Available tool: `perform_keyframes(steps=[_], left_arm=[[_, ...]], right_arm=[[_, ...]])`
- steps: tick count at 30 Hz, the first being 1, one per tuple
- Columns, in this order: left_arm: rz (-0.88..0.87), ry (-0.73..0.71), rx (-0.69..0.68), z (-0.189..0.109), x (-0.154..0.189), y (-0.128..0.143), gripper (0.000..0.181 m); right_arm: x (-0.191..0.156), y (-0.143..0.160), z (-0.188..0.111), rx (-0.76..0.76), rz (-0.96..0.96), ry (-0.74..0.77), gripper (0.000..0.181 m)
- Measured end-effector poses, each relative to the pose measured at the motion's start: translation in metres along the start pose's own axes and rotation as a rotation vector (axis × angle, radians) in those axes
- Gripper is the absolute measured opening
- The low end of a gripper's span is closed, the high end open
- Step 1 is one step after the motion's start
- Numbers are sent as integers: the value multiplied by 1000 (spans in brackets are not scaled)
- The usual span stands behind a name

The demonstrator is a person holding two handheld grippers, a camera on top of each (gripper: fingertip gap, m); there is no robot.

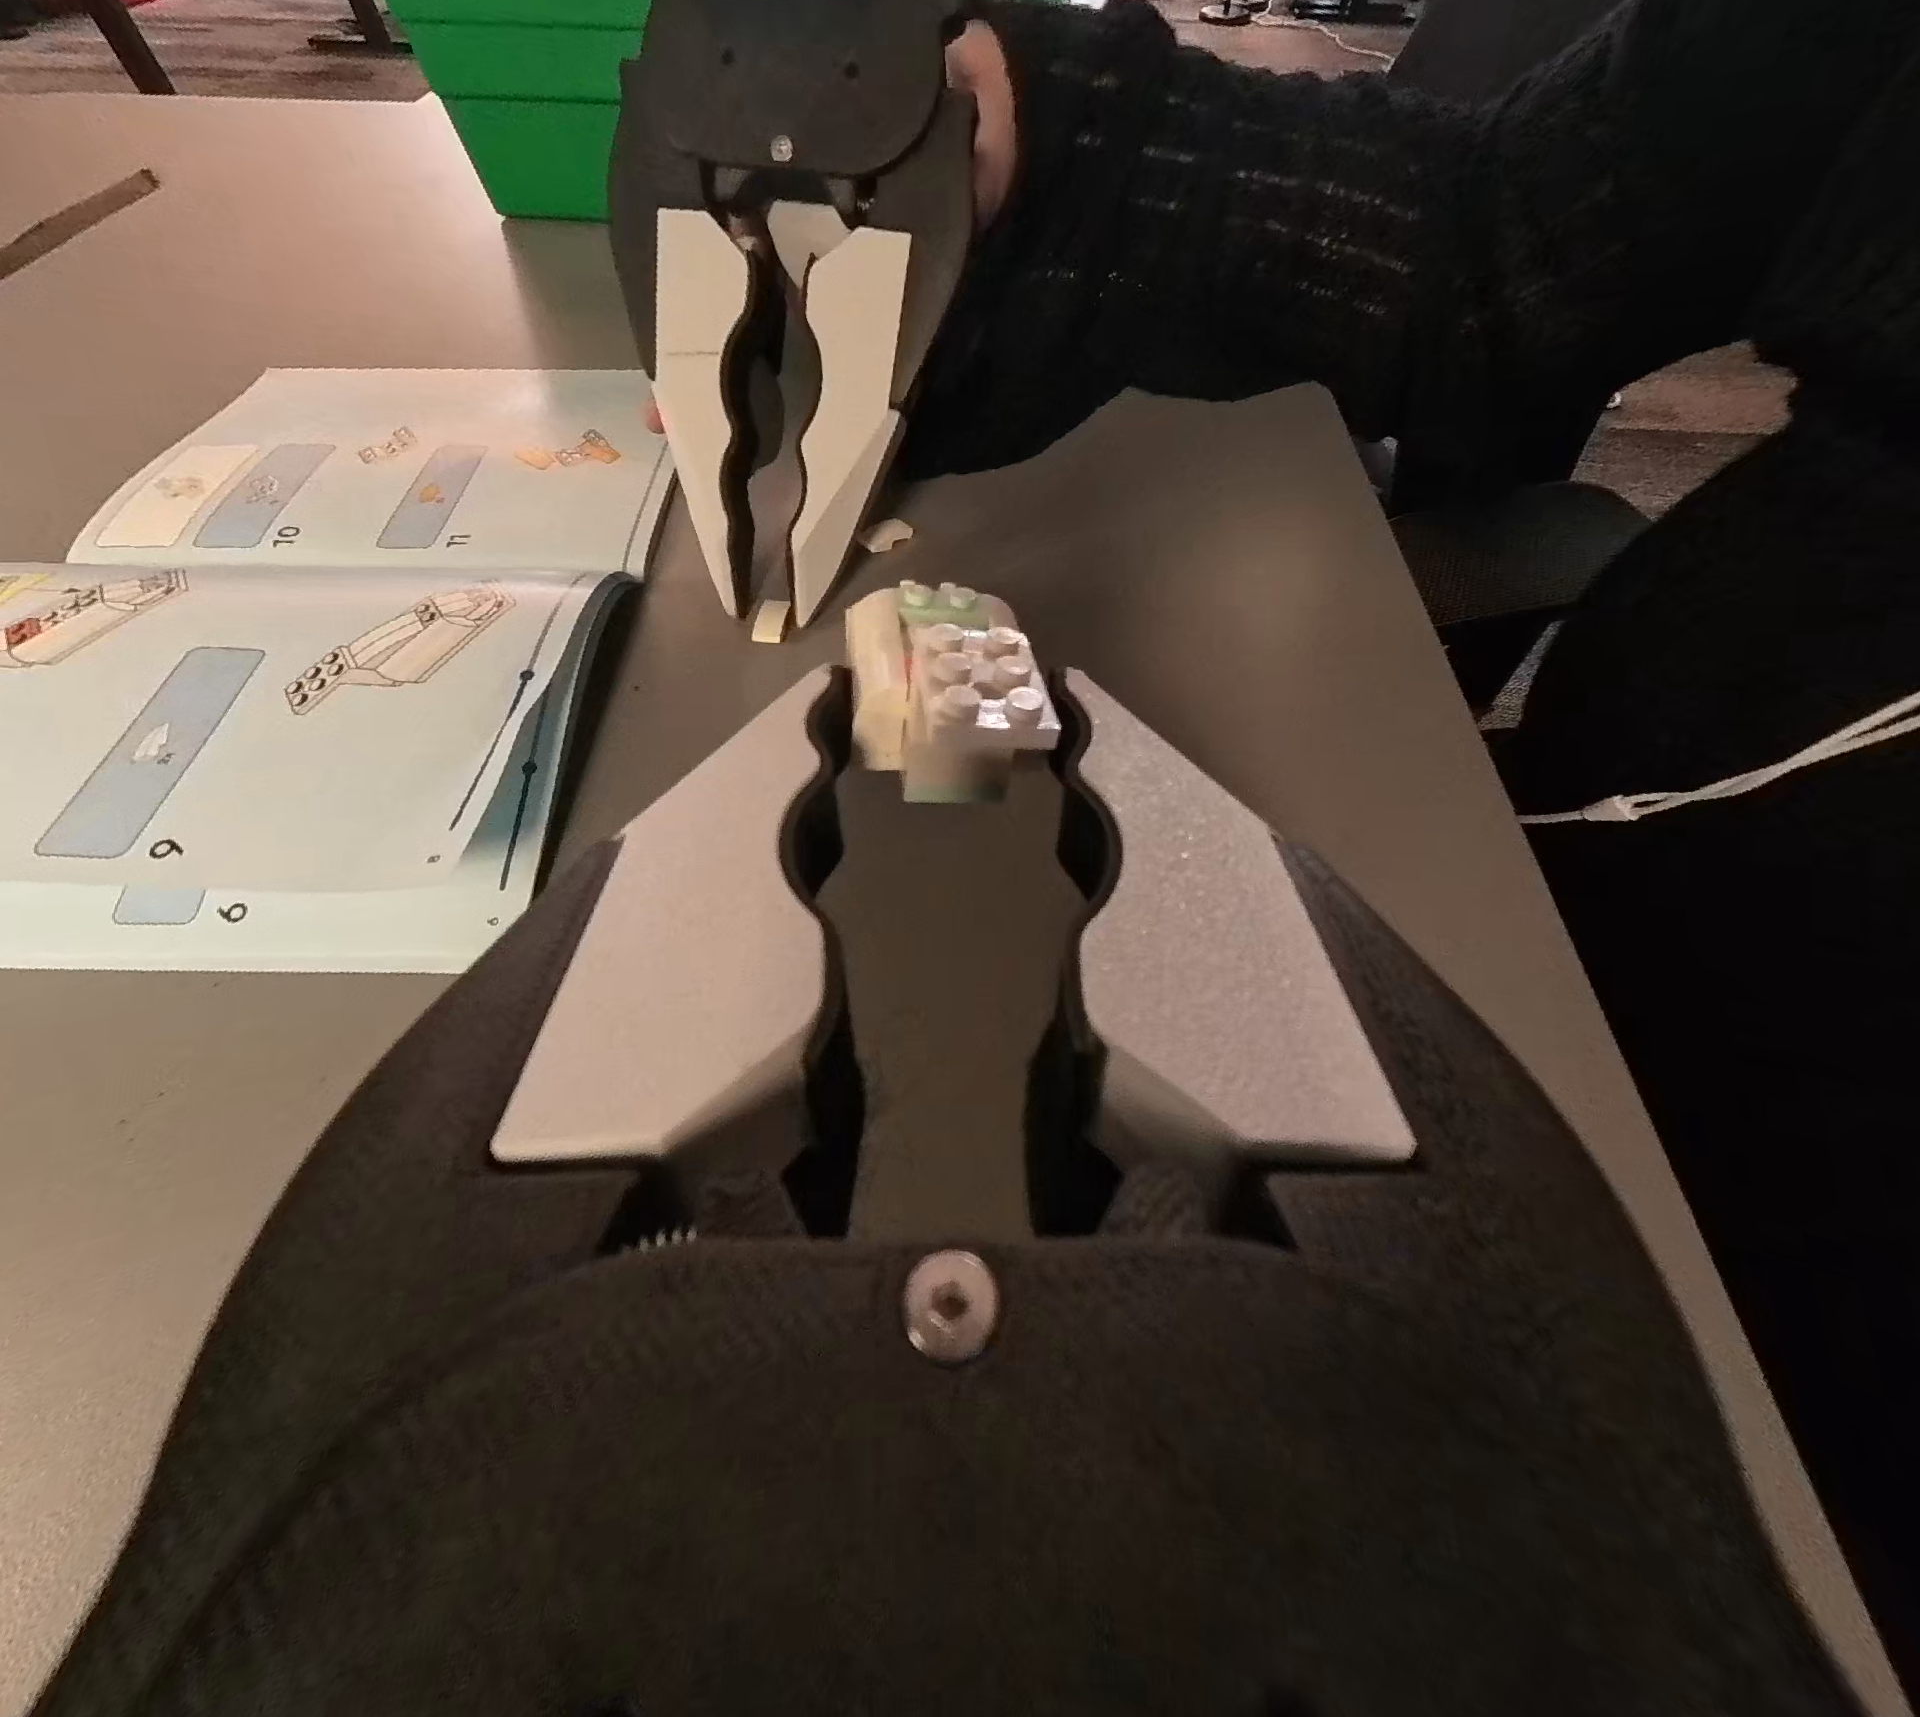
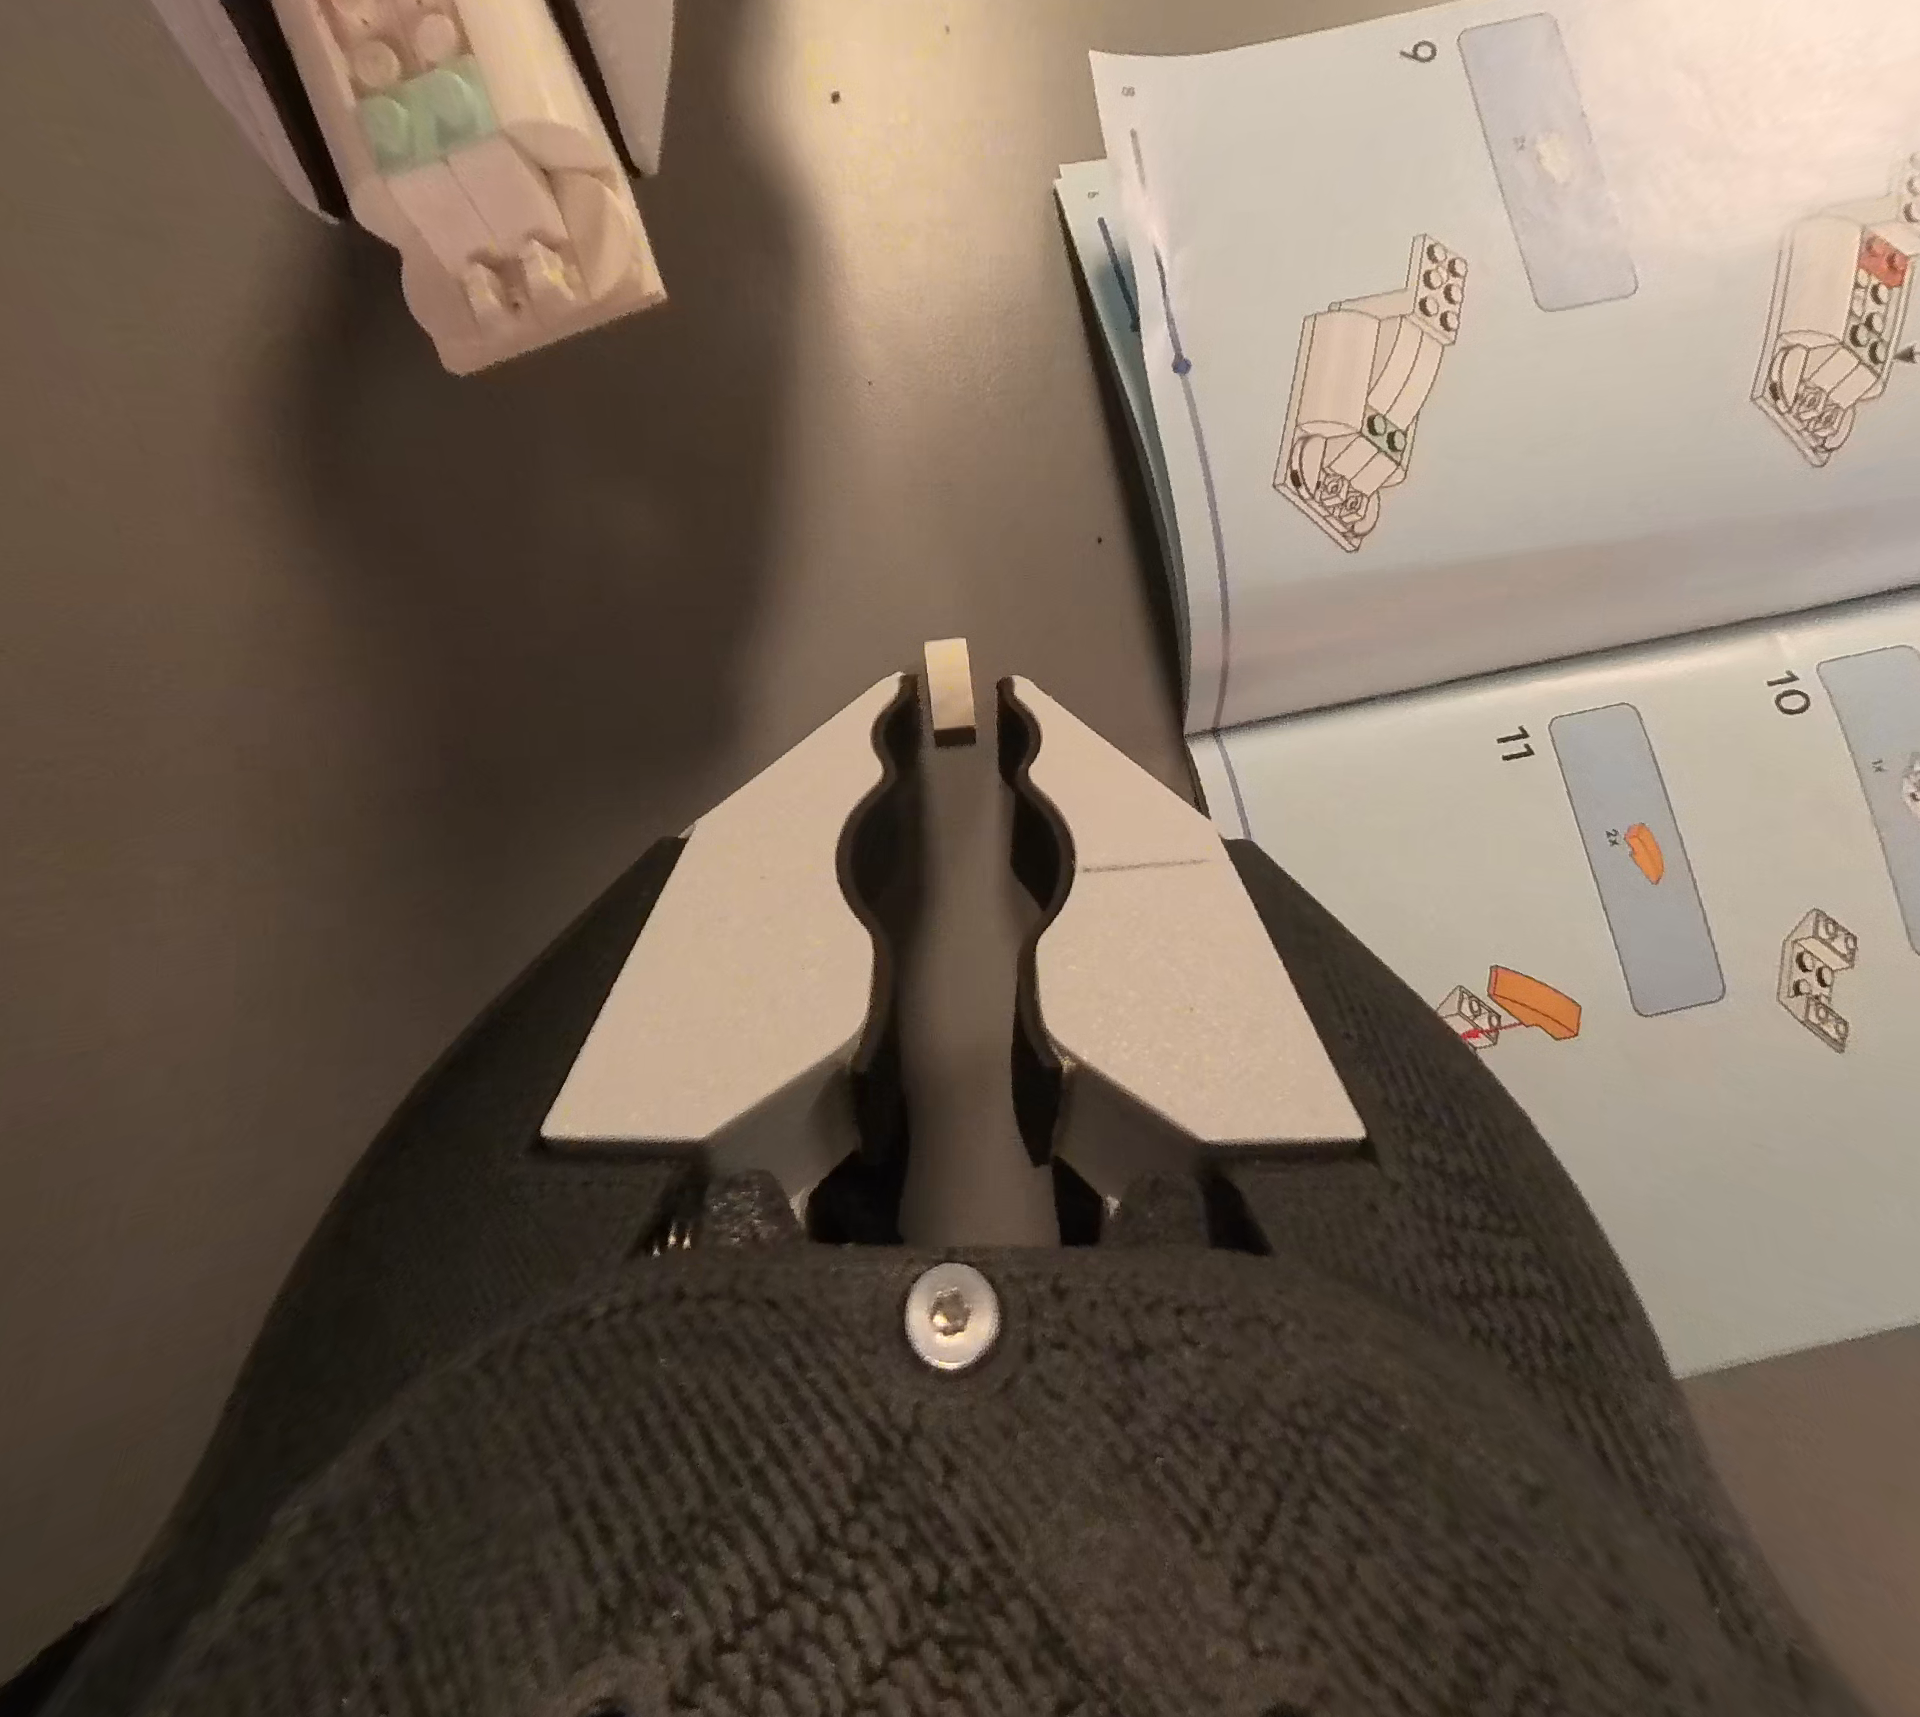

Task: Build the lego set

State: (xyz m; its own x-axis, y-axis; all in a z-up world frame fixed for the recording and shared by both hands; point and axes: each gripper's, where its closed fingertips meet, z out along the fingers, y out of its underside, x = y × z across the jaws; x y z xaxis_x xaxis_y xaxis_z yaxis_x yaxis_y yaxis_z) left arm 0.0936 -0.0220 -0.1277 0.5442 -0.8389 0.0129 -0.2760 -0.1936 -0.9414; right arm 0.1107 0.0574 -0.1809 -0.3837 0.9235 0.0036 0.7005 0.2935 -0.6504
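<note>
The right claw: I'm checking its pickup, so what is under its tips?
A small cream piece stands on edge between the right claw tips, on the grey table. The underside of the piece, where it meets the table, is hidden.

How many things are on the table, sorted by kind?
Built lego models: 1, white with a red and a mint piece, held in the left gripper.
Loose white lego pieces: 2, one between the right gripper's fingers, one lying behind it.
Instruction booklets: 1.
Green bins: 1.
Total: 5.
</note>
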Motion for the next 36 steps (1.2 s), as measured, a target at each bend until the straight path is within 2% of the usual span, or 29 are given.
perform_keyframes(steps=[16, 22, 28, 33, 36], left_arm=[[1, 2, -4, 0, 0, 1, 37], [1, 3, -2, 0, 0, 0, 37], [-3, -7, -3, -1, -1, 1, 37], [-36, -60, -21, -2, -13, 4, 37], [-42, -59, -19, -2, -13, 4, 37]], right_arm=[[1, 1, -5, 47, -18, -27, 16], [4, -6, -11, 119, -64, -13, 15], [0, -23, -21, 260, -124, -29, 17], [-22, -60, -34, 485, -133, -132, 31], [-37, -72, -29, 519, -159, -173, 33]])
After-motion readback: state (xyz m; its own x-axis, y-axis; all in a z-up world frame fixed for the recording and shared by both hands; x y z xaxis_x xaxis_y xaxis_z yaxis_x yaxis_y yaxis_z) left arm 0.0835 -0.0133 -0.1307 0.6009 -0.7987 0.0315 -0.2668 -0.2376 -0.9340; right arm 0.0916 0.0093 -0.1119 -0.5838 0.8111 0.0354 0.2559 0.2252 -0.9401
